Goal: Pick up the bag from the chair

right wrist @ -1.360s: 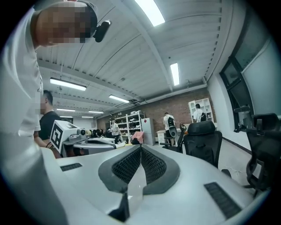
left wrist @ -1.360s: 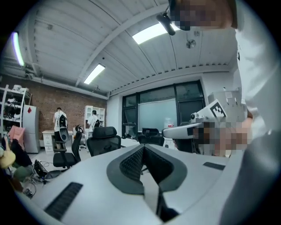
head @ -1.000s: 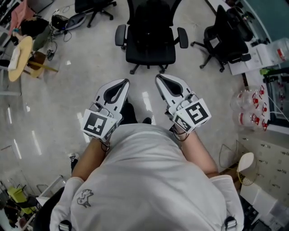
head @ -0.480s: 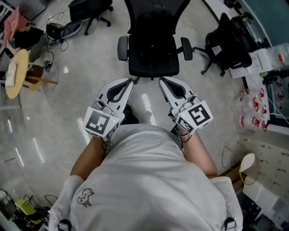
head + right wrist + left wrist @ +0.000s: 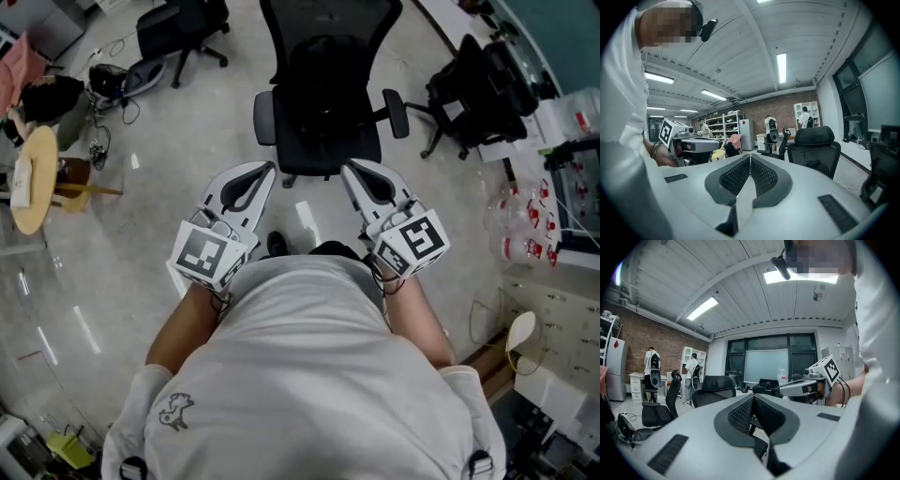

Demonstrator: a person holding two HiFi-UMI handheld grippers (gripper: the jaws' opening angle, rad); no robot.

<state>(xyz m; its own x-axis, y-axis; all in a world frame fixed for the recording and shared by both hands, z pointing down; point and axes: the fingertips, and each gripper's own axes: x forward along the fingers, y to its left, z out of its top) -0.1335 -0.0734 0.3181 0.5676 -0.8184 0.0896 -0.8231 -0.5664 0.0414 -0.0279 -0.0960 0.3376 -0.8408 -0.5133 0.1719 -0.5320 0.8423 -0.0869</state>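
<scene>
A black office chair (image 5: 323, 141) stands straight ahead in the head view, its armrests just beyond both grippers. A dark rounded bag (image 5: 323, 66) seems to rest on its seat, black on black and hard to make out. My left gripper (image 5: 269, 169) is shut with nothing in it, its tips short of the seat's left front corner. My right gripper (image 5: 347, 167) is also shut and holds nothing, its tips near the seat's right front. The right gripper view shows the chair (image 5: 813, 145) ahead on the right, past the closed jaws (image 5: 750, 157). In the left gripper view the jaws (image 5: 753, 397) meet.
Another black chair (image 5: 483, 89) stands at the right and one more (image 5: 178, 23) at the back left. A round wooden stool (image 5: 28, 178) is at the left, and bottles (image 5: 520, 225) stand by the right-hand desks. Two people (image 5: 769, 129) stand far off by the shelves.
Both grippers have moved forward towards the chair, which now shows larger and nearer in the head view. Their jaws stayed shut.
</scene>
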